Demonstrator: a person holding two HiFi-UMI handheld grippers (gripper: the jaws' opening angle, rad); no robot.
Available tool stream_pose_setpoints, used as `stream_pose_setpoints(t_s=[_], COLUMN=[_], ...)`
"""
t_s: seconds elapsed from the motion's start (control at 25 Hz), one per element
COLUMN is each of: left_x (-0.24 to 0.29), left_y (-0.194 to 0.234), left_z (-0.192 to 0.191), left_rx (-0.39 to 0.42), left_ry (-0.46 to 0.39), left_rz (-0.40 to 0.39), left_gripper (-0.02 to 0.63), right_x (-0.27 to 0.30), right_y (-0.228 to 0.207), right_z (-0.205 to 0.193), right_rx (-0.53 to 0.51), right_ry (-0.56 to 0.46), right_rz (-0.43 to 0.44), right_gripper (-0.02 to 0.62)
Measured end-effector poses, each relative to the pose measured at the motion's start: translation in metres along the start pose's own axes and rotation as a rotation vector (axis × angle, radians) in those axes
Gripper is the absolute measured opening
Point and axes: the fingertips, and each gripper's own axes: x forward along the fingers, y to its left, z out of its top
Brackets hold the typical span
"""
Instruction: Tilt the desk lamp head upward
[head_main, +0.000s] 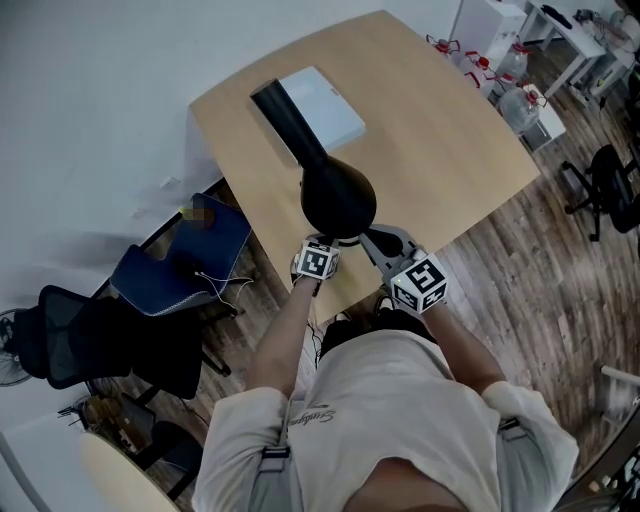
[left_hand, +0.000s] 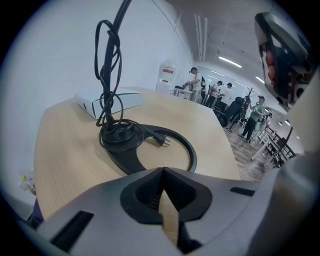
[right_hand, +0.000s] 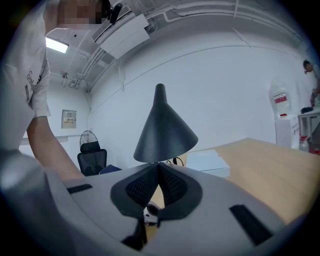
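Observation:
A black desk lamp stands on the wooden table (head_main: 440, 150), near its front edge. Its cone-shaped head (head_main: 335, 195) faces down, with the dark neck running back left. In the right gripper view the lamp head (right_hand: 164, 127) hangs just beyond my shut right gripper (right_hand: 158, 166), not touching it. The left gripper view shows the lamp's ring base (left_hand: 150, 145) with the coiled cord (left_hand: 110, 85) and plug (left_hand: 162, 140) lying on it; my left gripper (left_hand: 162, 172) is shut and empty, short of the base. From above, both grippers (head_main: 320, 243) (head_main: 372, 238) sit side by side under the lamp head.
A flat white box (head_main: 322, 103) lies on the table behind the lamp. A blue chair (head_main: 185, 250) and a black office chair (head_main: 90, 335) stand to the left, water bottles (head_main: 515, 90) at the far right. Several people (left_hand: 220, 97) stand far off.

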Motion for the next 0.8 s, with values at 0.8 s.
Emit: stream_pose_setpoints(t_s=[0.8], left_x=[-0.002], left_y=[0.001], left_z=[0.000], left_rx=[-0.058], left_ry=[-0.002], left_rz=[-0.021], left_gripper=[0.015], right_x=[-0.028], right_y=[0.008], right_z=[0.025], right_rx=[-0.062], right_ry=[-0.121], right_rz=[-0.001], right_gripper=[-0.005])
